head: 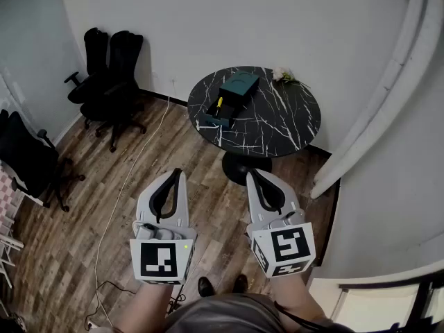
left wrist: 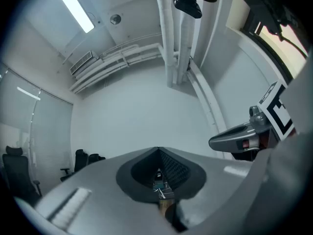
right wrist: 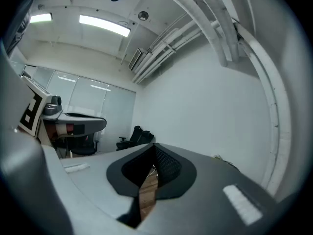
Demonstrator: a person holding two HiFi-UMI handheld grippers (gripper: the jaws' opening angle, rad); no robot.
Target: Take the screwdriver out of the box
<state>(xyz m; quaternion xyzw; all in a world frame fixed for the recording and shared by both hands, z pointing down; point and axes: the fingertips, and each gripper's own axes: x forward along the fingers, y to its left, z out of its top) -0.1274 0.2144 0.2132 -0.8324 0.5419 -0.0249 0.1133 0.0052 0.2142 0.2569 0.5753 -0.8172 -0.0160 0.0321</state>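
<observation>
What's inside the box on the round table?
Something yellow, likely the screwdriver, lies in the box's pulled-out drawer. Anything deeper under the box's closed top is covered.

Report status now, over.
Left gripper and right gripper shut, empty, short of the table. Screwdriver in the open drawer of the box, untouched. Nothing seen in the way.

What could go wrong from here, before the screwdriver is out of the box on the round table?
1. A cable lies on the floor beside the way to the table; a foot might catch it.
2. The open drawer holding the screwdriver sits near the table's edge; a push might tip it off.
3. The left gripper and right gripper are shut and empty; one must open first.
</observation>
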